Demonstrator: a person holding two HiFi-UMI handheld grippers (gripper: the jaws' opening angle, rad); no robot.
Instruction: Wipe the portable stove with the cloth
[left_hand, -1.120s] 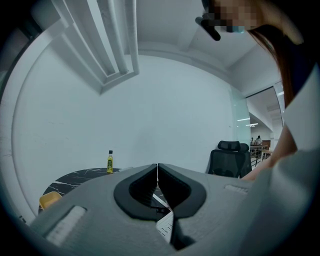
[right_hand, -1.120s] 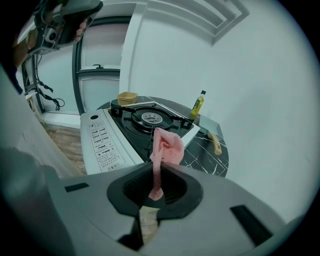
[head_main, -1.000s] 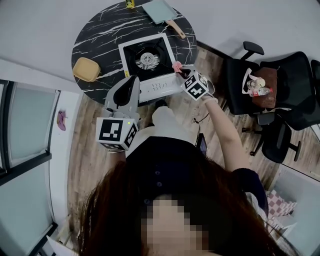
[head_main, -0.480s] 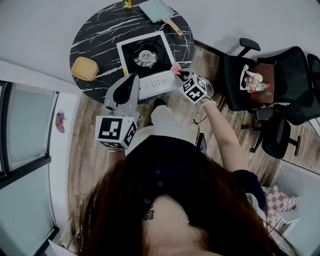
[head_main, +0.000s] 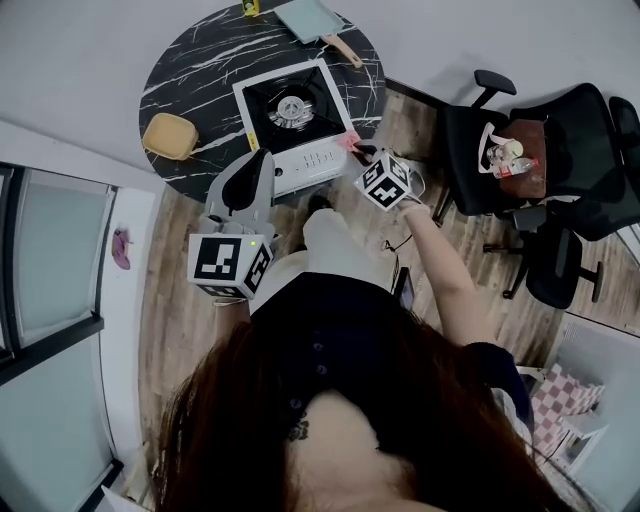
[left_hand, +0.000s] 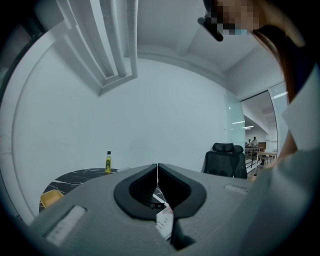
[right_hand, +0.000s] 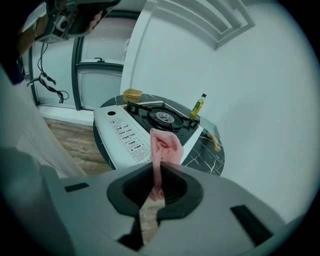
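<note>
The portable stove (head_main: 291, 112) stands on the round black marble table (head_main: 190, 70), its black burner top behind a white control panel. In the right gripper view the stove (right_hand: 148, 121) lies just ahead and below. My right gripper (head_main: 360, 150) hovers off the stove's near right corner, shut on a pink cloth (head_main: 350, 142). That cloth (right_hand: 163, 144) sticks up from between the shut jaws of the right gripper (right_hand: 156, 167). My left gripper (head_main: 262, 160) hangs at the stove's near left edge; in its own view the left gripper (left_hand: 158, 169) is shut and holds nothing.
A yellow dish (head_main: 167, 137) sits left of the stove, and a teal cutting board (head_main: 312, 20) and a small bottle (head_main: 250, 8) stand at the table's far side. Black office chairs (head_main: 500, 150) stand to the right on the wooden floor. A glass partition (head_main: 50, 250) runs along the left.
The right gripper with the pink cloth has drifted slightly back from the stove's near right corner toward me. The left gripper has hardly moved.
</note>
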